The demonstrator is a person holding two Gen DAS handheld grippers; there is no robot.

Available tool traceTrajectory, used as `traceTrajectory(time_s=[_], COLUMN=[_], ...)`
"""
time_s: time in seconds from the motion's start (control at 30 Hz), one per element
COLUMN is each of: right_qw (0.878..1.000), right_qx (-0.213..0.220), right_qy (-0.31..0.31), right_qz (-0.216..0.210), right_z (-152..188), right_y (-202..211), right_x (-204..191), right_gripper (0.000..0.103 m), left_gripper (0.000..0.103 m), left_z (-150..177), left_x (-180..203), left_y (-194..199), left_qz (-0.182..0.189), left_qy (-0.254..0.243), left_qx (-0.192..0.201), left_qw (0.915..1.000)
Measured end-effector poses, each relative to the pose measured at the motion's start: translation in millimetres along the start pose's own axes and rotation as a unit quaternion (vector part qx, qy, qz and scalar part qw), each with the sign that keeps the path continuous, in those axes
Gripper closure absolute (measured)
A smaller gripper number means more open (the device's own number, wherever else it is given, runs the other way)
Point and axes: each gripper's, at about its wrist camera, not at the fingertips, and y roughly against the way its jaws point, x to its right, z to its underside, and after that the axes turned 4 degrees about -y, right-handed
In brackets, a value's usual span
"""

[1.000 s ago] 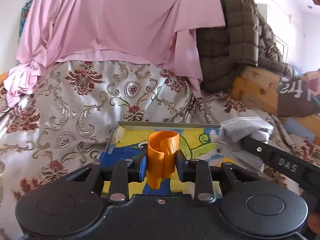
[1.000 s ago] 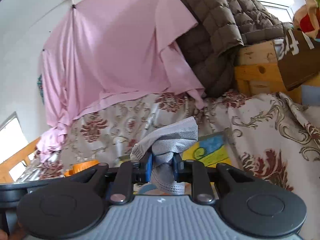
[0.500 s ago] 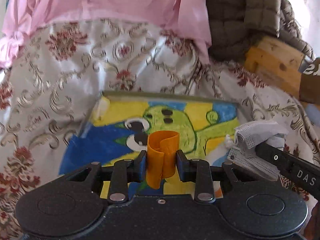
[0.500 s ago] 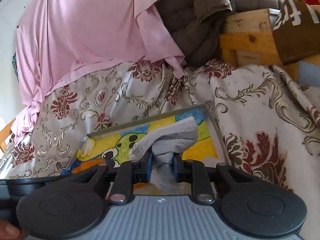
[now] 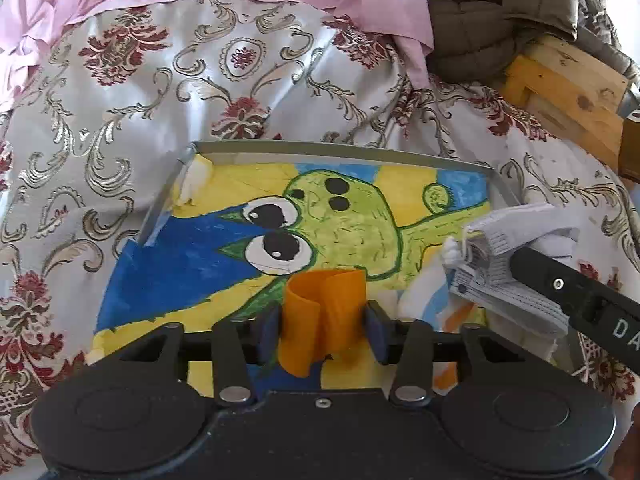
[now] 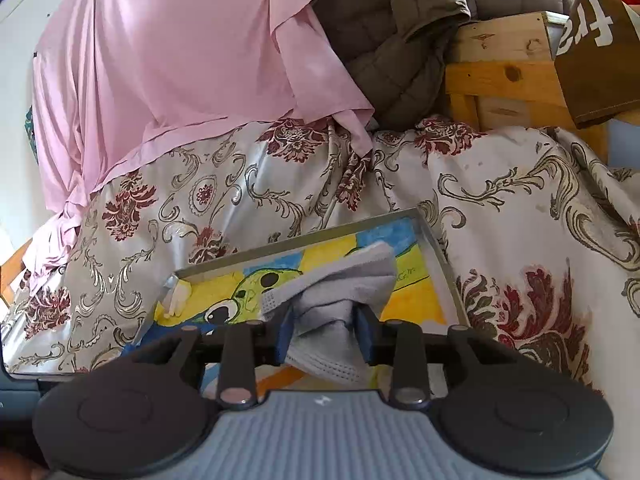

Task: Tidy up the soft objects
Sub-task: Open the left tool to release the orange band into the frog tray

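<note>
My left gripper is shut on a curled orange soft strip, held just above the near part of a shallow grey tray lined with a green cartoon painting. My right gripper is shut on a crumpled grey face mask over the tray's right side. The mask and the right gripper's finger show at the right of the left wrist view.
The tray lies on a floral silver and maroon bedspread. A pink sheet and a brown quilted jacket hang behind. A wooden frame and a brown box stand at the right.
Both grippers have moved forward and down over the tray, which now fills more of each view. The left jaws have spread somewhat and the orange strip sits wider between them.
</note>
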Motion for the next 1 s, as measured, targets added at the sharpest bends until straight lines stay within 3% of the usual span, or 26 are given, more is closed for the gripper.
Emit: traceTrajectory(time_s=[0.27, 0.67, 0.83, 1.0], right_qw=[1.0, 0.998, 0.996, 0.994], right_qx=[0.008, 0.06, 0.085, 0.106], right_qy=[-0.012, -0.017, -0.009, 0.008], right_qz=[-0.003, -0.012, -0.007, -0.009], right_z=[-5.0, -21.7, -23.7, -14.4], right_y=[9.5, 72.9, 112.0, 152.8], right_x=[7.1, 5.4, 1.0, -6.1], right_gripper=[0.046, 0.011, 0.001, 0.0], left_gripper=[0.04, 0.019, 0.008, 0.001], left_z=[-2.8, -7.9, -0.1, 18.4], left_x=[-2.4, -4.8, 4.3, 10.7], left_y=[16.0, 92.6, 138.4, 179.0], left_qz=[-0.017, -0.038, -0.049, -0.051], left_qy=[0.015, 0.053, 0.03, 0.013], left_qx=[0.013, 0.101, 0.148, 0.183], left_qw=[0.9997, 0.9927, 0.9874, 0.9818])
